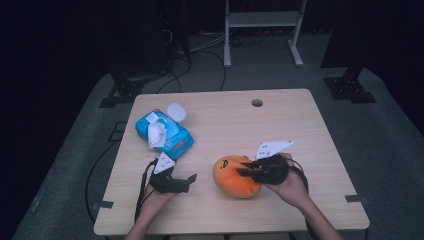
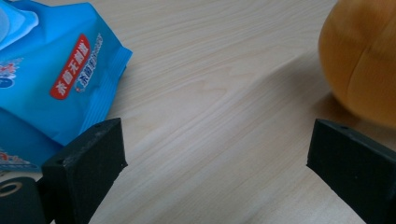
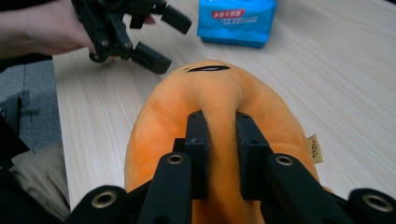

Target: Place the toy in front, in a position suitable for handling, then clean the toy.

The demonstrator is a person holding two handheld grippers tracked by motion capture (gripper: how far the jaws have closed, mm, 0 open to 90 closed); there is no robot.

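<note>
Inspection, high view first. My right gripper (image 1: 248,167) sits over the orange plush toy (image 1: 232,179), which lies on the wooden table (image 1: 280,130) in the near-centre area, slightly toward my right side. In the right gripper view the two black jaws are pinched onto a raised fold of the plush fabric (image 3: 222,140); pads press it from both sides, so that gripper is clamped on the toy. A small tan label (image 3: 315,149) shows on the toy's flank, and a dark stitched mark (image 3: 204,69) on its far end. Toy's underside appears to rest on the tabletop; can't confirm any lift.

My left gripper (image 1: 186,181) is near the table's front-left, held in my left hand (image 1: 152,197), pointing toward the toy but apart from it. Left gripper view: jaws stand wide apart w/ bare table between them, nothing in the gap. The toy's edge (image 2: 362,60) is just beyond the jaw at that view's right; no contact seen.

Other items: blue wet-wipes pack (image 1: 164,132) lies on the table's left-rear area, well apart from the toy, w/ a white wipe (image 1: 156,131) sticking out of its top and the round white lid (image 1: 176,112) flipped open at its far end. Pack's corner (image 2: 70,79) sits near the left gripper's other jaw, not touching. Round cable hole (image 1: 257,103) near the table's far edge. Cables trail from both grippers off the front edge.
</note>
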